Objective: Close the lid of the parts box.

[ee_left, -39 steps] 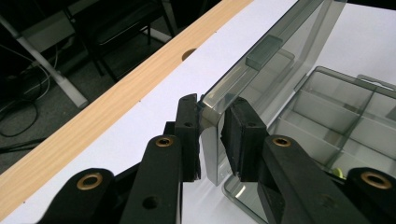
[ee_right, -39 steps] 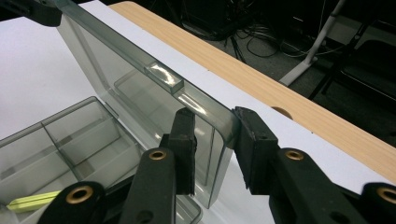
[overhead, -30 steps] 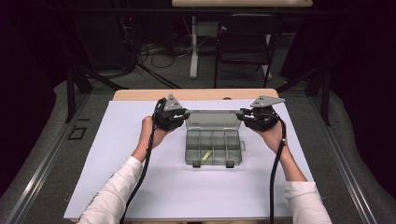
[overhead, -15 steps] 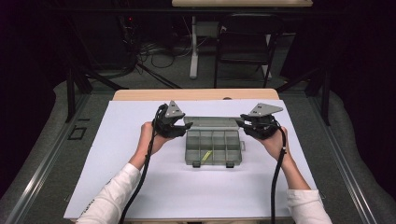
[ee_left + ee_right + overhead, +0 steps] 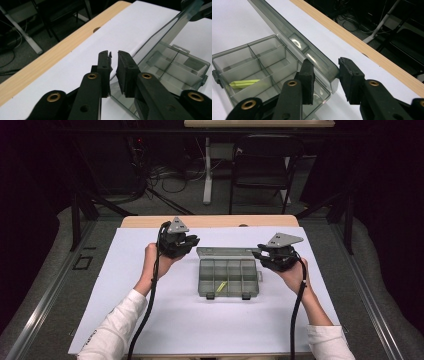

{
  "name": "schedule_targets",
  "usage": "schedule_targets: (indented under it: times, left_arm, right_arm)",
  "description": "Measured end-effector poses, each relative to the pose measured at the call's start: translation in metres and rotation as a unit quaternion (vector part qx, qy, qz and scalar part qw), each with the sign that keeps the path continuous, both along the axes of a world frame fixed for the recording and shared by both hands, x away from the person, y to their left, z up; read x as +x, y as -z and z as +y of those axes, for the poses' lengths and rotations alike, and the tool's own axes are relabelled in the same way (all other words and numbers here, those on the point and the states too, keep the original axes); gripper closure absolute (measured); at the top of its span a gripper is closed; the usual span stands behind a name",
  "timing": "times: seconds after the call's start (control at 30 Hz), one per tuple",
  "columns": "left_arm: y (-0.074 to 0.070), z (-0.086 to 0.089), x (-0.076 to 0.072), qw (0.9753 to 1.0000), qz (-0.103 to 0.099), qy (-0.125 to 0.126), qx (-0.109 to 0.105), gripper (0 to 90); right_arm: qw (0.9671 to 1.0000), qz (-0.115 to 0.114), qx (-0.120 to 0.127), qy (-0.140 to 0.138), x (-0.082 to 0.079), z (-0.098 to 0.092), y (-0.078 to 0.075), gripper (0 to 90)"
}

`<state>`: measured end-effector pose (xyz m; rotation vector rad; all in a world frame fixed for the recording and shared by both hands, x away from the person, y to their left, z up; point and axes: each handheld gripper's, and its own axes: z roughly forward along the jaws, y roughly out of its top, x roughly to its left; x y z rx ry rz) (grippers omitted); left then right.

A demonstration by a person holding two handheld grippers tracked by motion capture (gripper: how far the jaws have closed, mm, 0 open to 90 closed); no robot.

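Two tongs (image 5: 192, 241) (image 5: 258, 255) flank the open box's lid (image 5: 225, 252), yellow piece (image 5: 221, 286) inside

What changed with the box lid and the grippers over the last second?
The lid has swung farther back, past the box's far edge. The left gripper moved off to the left, its jaws nearly shut at the lid's corner, grip unclear; the right gripper, jaws open around the lid's end, barely shifted. The compartment box and the yellow-green piece inside stayed put.

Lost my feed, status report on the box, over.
Left tool nearly shut on the lid corner. Right tool open around the lid's other end. Organizer box open, yellow piece inside. Nothing in the way.
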<state>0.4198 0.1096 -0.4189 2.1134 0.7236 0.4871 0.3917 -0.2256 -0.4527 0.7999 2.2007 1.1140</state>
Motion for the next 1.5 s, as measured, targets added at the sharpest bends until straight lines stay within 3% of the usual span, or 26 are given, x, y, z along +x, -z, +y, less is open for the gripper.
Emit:
schedule_targets:
  times: [0.2, 0.43, 0.67, 0.73, 0.9, 1.0, 1.13, 1.5]
  left_arm:
    - [0.011, -0.006, 0.000, 0.9990, 0.034, 0.023, 0.019, 87.5]
    - [0.020, -0.006, -0.006, 0.9983, 0.044, 0.033, 0.022, 88.9]
    - [0.032, -0.010, -0.015, 0.9963, 0.057, 0.052, 0.038, 89.1]
    - [0.036, -0.010, -0.018, 0.9957, 0.060, 0.056, 0.042, 89.1]
    - [0.048, -0.010, -0.024, 0.9947, 0.068, 0.065, 0.041, 89.1]
    - [0.054, -0.010, -0.028, 0.9943, 0.070, 0.070, 0.040, 89.1]
    - [0.061, -0.010, -0.033, 0.9944, 0.067, 0.072, 0.040, 89.4]
    - [0.076, -0.007, -0.042, 0.9947, 0.066, 0.072, 0.032, 90.0]
  right_arm:
    - [0.9999, 0.007, 0.010, -0.011, -0.004, -0.002, 0.001, 59.6]
    - [0.9982, 0.032, 0.040, -0.031, -0.011, -0.007, 0.002, 42.3]
    - [0.9947, 0.049, 0.069, -0.058, -0.019, -0.012, -0.002, 37.0]
    - [0.9949, 0.045, 0.070, -0.057, -0.022, -0.013, -0.003, 41.1]
    - [0.9949, 0.038, 0.072, -0.060, -0.027, -0.015, -0.002, 64.0]
    - [0.9943, 0.041, 0.073, -0.067, -0.029, -0.012, 0.003, 76.8]
    - [0.9951, 0.044, 0.057, -0.069, -0.032, -0.004, 0.014, 87.4]
    - [0.9960, 0.053, 0.032, -0.064, -0.037, 0.010, 0.039, 90.0]
